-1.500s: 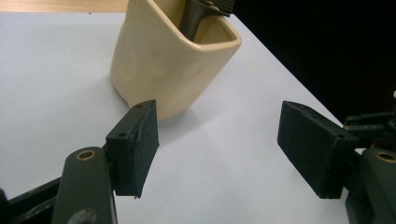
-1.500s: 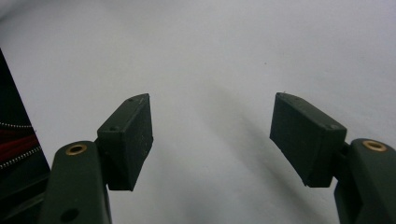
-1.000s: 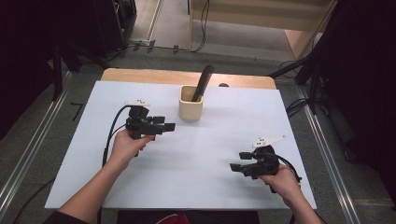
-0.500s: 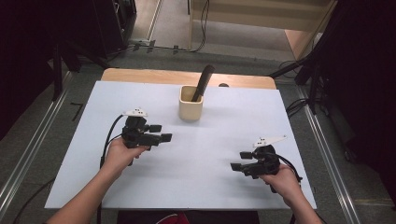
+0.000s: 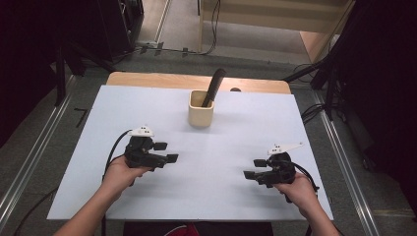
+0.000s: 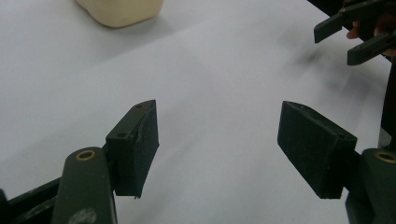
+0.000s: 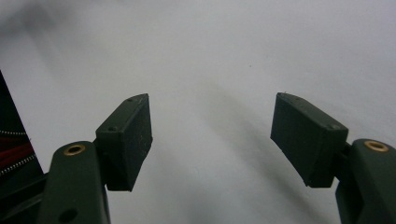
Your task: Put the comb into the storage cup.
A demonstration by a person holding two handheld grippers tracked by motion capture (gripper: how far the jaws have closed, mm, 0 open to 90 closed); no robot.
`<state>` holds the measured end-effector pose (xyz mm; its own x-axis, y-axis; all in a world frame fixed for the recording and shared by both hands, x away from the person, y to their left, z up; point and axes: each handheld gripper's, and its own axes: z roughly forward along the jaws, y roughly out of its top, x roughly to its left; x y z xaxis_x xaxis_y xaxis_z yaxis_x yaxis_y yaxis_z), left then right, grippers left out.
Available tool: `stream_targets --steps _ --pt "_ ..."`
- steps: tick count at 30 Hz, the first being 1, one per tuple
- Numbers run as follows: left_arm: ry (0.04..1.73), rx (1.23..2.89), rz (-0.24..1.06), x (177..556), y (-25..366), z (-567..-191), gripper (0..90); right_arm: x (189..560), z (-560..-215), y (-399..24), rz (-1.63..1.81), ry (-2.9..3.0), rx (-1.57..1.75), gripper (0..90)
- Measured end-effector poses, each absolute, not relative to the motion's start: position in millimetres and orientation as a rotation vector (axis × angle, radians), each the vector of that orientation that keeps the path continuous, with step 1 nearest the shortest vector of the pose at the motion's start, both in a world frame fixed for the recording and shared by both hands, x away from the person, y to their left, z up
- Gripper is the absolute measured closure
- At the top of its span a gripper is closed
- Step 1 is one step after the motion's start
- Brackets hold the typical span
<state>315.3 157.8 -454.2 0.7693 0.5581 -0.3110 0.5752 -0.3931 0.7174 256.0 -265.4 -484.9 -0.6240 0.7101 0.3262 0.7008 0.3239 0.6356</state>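
My left gripper [image 5: 166, 152] and right gripper [image 5: 252, 174] are black with brass-coloured rivets. The cup [image 5: 201, 109] is cream, its utensil [image 5: 215, 86] dark brown. The table sheet [image 5: 221, 147] is plain white.

Left tongs [image 5: 168, 152], right tongs [image 5: 252, 176]: black bodies, dark flat rectangular pads, brass-coloured pivot screws, white plate on top, black trailing cable. Forearms bare, no sleeves.

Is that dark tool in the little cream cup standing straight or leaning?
Leaning. The dark tool sits inside the cream cup, its handle tilting up to the right past the rim.
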Motion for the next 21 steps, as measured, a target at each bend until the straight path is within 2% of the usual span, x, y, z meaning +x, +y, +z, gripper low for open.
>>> stream_targets --steps 21 --pt "0.864 2.092 -0.002 287.2 184.4 -460.9 30.2 256.9 -485.5 -267.1 1.215 2.538 1.366 27.3"
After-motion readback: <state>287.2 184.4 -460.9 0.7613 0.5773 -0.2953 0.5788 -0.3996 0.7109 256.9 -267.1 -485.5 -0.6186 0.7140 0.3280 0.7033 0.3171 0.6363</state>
